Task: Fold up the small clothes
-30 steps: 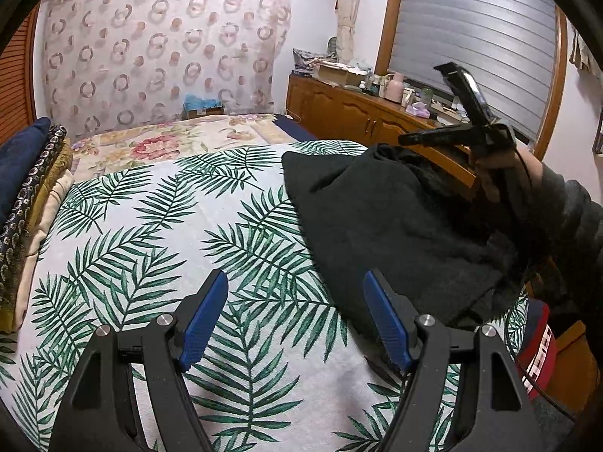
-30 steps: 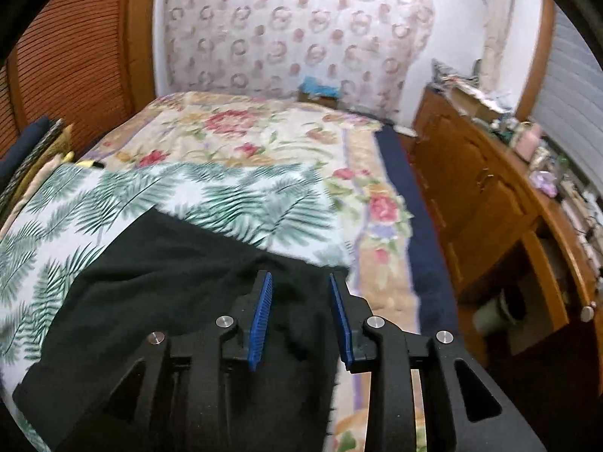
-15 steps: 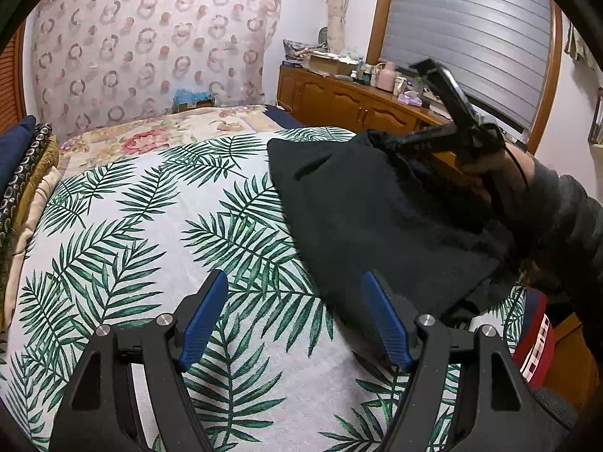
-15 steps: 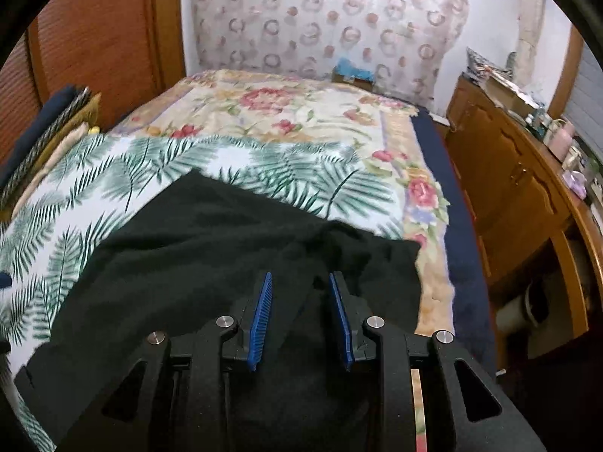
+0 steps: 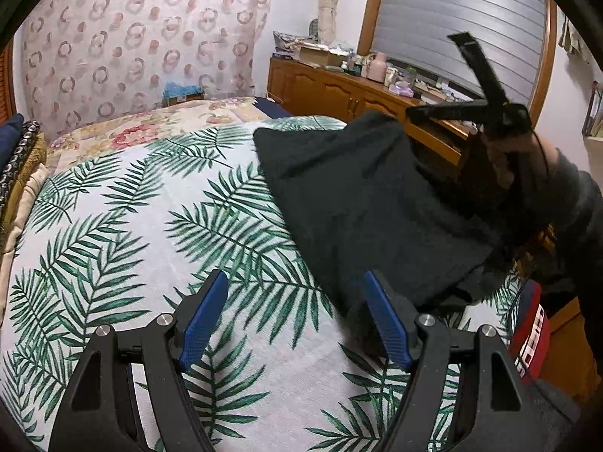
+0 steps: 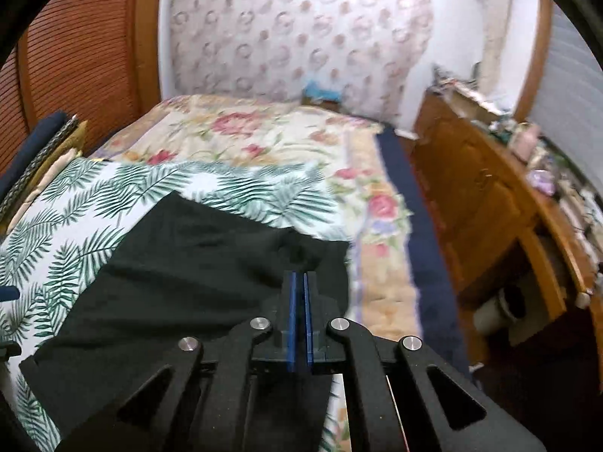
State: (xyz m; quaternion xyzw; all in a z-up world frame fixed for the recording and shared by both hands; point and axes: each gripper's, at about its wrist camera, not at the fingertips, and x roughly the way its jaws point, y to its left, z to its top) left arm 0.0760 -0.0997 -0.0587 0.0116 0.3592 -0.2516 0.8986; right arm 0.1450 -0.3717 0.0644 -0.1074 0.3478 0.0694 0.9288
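Left wrist view: the left claw (image 5: 296, 318) hangs over the bed with its blue-padded fingers (image 5: 203, 322) spread wide and nothing between them. Beneath it lies a palm-leaf sheet (image 5: 132, 245), white with green fronds, which covers the near part of the bed. The dark garment (image 5: 358, 196) — the piece of small clothing to be folded — rests on the right side of this sheet; its far corner is lifted off the bed, toward the right claw (image 5: 444, 109), which the person's right hand (image 5: 512, 158) holds up above the garment's raised edge. The near edge of the garment passes just behind the right finger of the left claw; whether they touch cannot be told.

Right wrist view: the right claw (image 6: 299, 286) has its two blue pads drawn together to a very narrow slit, pinching a fold of the dark garment (image 6: 181, 282). The cloth spreads from the claw down to the left over the palm-leaf sheet (image 6: 86, 218).

Surroundings — a floral quilt (image 6: 264, 139) covers the far part of the bed, a patterned curtain (image 5: 143, 45) hangs behind it, a wooden cabinet (image 5: 331, 90) with small items on top stands along the right wall, and folded cloths (image 5: 19, 158) are stacked at the left edge.
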